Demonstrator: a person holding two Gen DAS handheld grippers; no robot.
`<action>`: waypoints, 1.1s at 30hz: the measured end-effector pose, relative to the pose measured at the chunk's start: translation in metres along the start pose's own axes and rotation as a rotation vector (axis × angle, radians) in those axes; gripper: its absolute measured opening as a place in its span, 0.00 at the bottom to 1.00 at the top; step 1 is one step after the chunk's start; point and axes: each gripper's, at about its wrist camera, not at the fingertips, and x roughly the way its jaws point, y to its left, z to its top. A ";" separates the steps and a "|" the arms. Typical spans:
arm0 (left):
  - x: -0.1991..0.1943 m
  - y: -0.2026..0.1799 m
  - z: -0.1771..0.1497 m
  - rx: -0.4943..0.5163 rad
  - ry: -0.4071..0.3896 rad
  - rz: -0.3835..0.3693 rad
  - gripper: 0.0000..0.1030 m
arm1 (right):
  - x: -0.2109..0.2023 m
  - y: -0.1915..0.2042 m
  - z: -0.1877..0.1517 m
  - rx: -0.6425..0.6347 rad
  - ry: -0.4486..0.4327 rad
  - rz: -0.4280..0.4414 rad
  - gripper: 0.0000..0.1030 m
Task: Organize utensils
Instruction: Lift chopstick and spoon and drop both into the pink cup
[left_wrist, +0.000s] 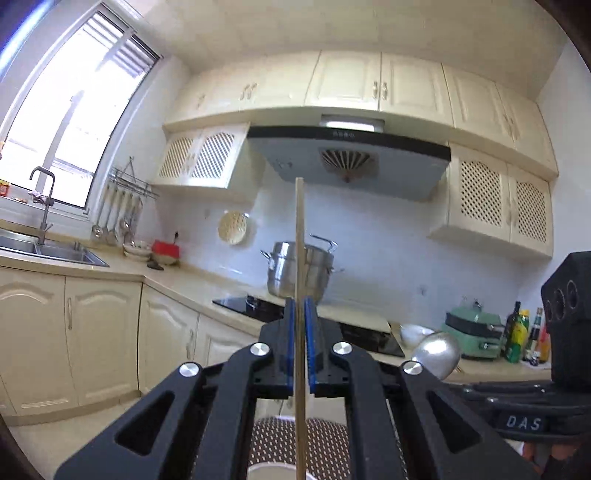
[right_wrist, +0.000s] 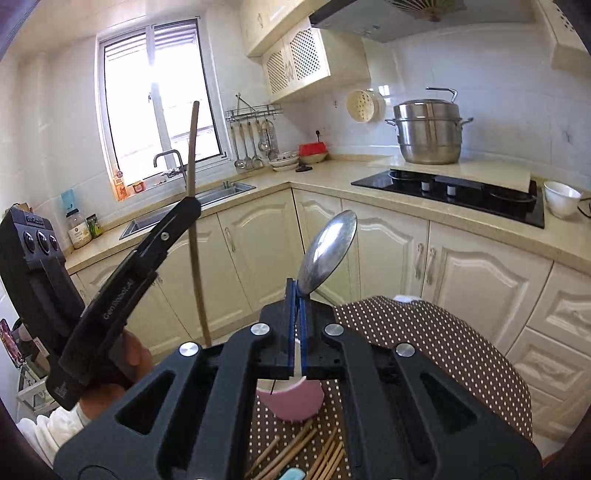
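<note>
Left gripper jaws clamp upright chopstick, right gripper jaws pinch spoon above pink cup.

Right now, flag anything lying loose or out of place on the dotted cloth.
Several wooden chopsticks lie scattered at mixed angles on the dotted cloth beside the pink cup, not gathered in it. Nothing looks spilled or broken.

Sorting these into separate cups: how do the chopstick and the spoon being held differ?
The chopstick is thin, straight wood; the spoon is shiny metal with a broad bowl. The chopstick stands upright in the left claw; the spoon tilts rightward in the right claw. Both are clamped, lifted above the table.
</note>
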 end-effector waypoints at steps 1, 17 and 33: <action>0.005 0.000 -0.002 0.002 -0.016 0.005 0.05 | 0.006 0.003 0.001 -0.013 0.000 -0.008 0.02; 0.019 0.019 -0.070 0.032 0.169 0.036 0.06 | 0.055 0.001 -0.052 -0.004 0.115 -0.056 0.02; -0.017 0.036 -0.067 -0.007 0.404 0.059 0.51 | 0.059 0.005 -0.065 0.063 0.167 -0.089 0.03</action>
